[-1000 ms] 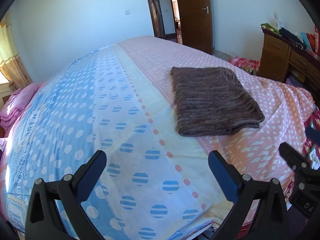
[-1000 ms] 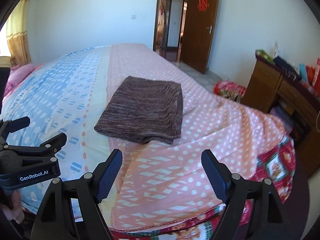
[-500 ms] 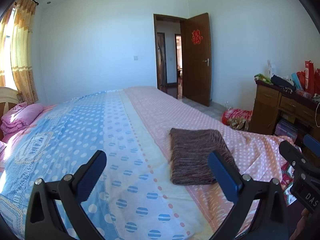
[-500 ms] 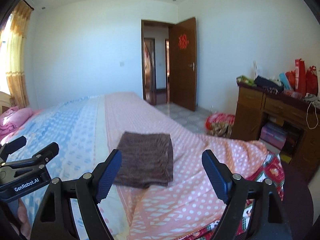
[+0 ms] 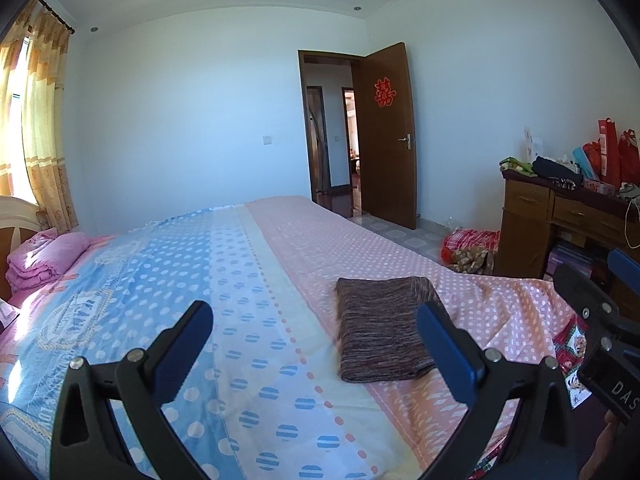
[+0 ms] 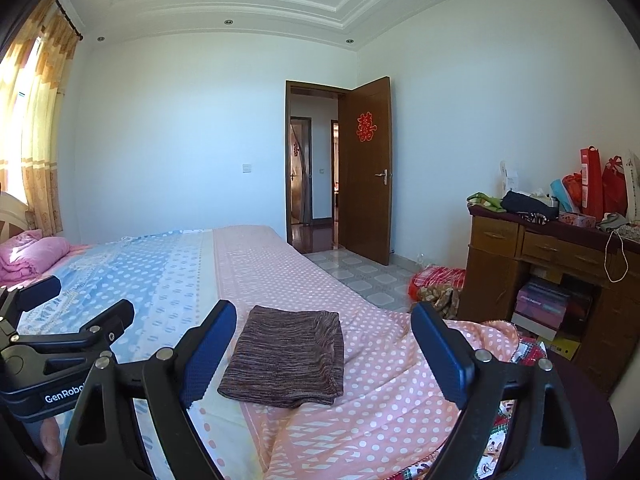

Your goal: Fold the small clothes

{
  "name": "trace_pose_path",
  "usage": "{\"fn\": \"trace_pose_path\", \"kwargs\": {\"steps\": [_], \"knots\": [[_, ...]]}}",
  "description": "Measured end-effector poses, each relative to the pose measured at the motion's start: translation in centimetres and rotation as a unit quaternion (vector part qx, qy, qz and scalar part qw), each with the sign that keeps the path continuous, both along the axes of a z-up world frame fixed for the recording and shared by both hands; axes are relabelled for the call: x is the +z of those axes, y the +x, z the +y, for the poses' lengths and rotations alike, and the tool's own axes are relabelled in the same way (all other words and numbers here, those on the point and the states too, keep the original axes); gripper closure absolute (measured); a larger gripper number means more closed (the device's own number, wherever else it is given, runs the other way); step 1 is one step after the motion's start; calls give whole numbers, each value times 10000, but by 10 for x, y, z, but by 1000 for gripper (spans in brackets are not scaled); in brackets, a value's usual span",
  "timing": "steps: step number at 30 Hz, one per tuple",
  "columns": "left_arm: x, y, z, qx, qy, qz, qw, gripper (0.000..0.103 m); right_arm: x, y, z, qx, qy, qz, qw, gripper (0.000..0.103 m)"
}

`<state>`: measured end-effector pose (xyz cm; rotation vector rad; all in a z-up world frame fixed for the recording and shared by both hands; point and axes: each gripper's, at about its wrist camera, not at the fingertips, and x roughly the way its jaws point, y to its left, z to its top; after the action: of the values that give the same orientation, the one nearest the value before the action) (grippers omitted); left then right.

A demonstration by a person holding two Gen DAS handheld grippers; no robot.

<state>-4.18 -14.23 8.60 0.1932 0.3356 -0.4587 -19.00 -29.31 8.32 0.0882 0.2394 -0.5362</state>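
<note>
A brown knitted garment [image 5: 382, 326] [image 6: 286, 354] lies folded into a flat rectangle on the pink dotted part of the bed [image 5: 304, 240] [image 6: 256, 264]. My left gripper [image 5: 316, 320] hangs open above the near end of the bed, left of and short of the garment, with nothing between its fingers. My right gripper [image 6: 324, 324] is open too, raised over the bed's near corner with the garment ahead of it and apart from its blue pads. Each gripper shows at the other view's edge.
A pink folded quilt [image 5: 44, 256] sits at the head of the bed on the left. A wooden desk [image 6: 560, 256] piled with bags and clothes stands at the right. A red bundle [image 6: 438, 284] lies on the tiled floor near an open door [image 6: 370, 168].
Both grippers have risen and tipped up toward level, so the room and ceiling came into view. The folded garment dropped lower in both views and stayed put on the bed.
</note>
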Motion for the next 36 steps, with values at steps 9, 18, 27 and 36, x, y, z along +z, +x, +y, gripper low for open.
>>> {"fn": "trace_pose_path", "kwargs": {"steps": [9, 18, 27, 36], "knots": [[-4, 0, -3, -1, 40, 77, 10000, 0, -8, 1, -3, 5, 90, 107, 9999, 13], [-5, 1, -4, 28, 56, 103, 9999, 0, -8, 0, -2, -2, 100, 124, 9999, 13], [-7, 0, -6, 41, 62, 107, 9999, 0, -9, 2, -4, 28, 119, 150, 9998, 13], [-7, 1, -5, 36, 71, 112, 9999, 0, -9, 2, -4, 29, 122, 153, 9998, 13]]}}
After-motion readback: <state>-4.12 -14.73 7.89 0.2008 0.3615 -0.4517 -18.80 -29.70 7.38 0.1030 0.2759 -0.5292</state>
